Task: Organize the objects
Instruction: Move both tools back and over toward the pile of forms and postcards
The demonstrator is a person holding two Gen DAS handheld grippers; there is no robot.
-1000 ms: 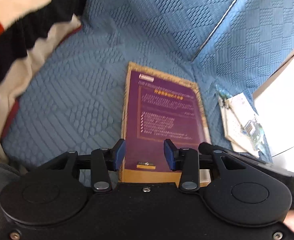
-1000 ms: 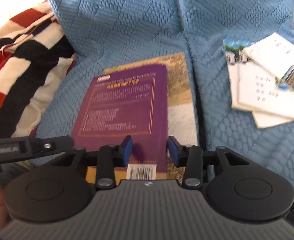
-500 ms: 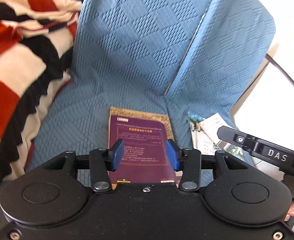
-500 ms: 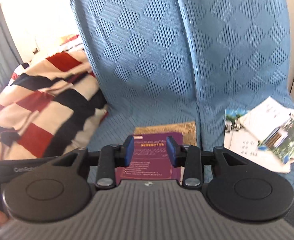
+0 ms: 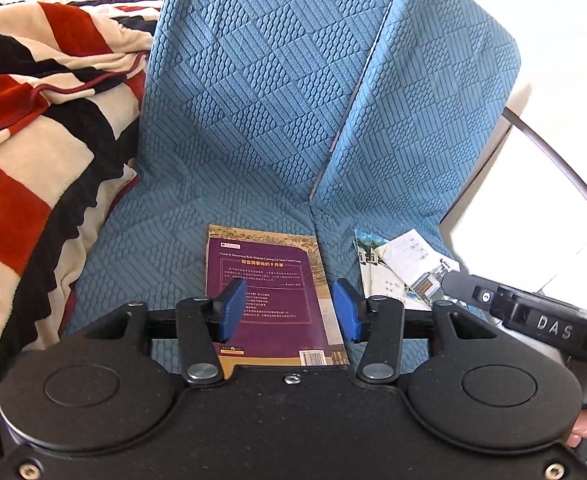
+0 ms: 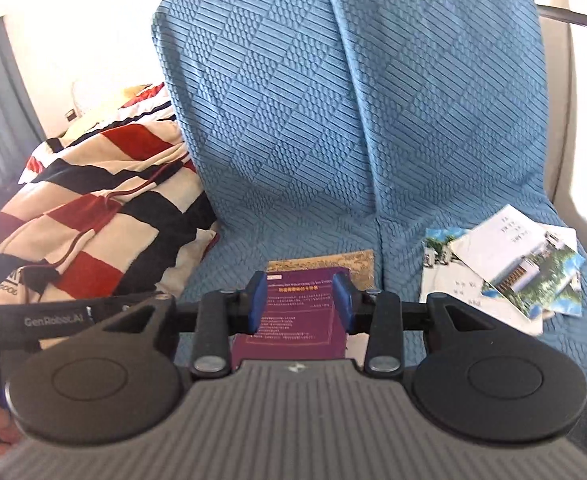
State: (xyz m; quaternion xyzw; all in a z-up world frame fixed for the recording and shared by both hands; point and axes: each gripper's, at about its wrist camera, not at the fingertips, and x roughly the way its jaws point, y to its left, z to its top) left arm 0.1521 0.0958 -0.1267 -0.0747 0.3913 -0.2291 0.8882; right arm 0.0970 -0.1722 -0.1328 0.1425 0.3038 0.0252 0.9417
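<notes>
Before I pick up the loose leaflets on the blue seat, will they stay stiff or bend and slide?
The leaflets look thin and fanned unevenly, so they would probably flop. Their printed faces seem glossy, so the stack may slip apart. They lie flat on the textured seat cover, so getting under an edge could be hard.

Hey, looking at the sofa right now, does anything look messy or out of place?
Yes. The leaflets on the right of the blue sofa cover lie fanned out at different angles, overlapping loosely rather than stacked. The purple book sits squarely on a larger book. A striped blanket is bunched up on the left.
</notes>
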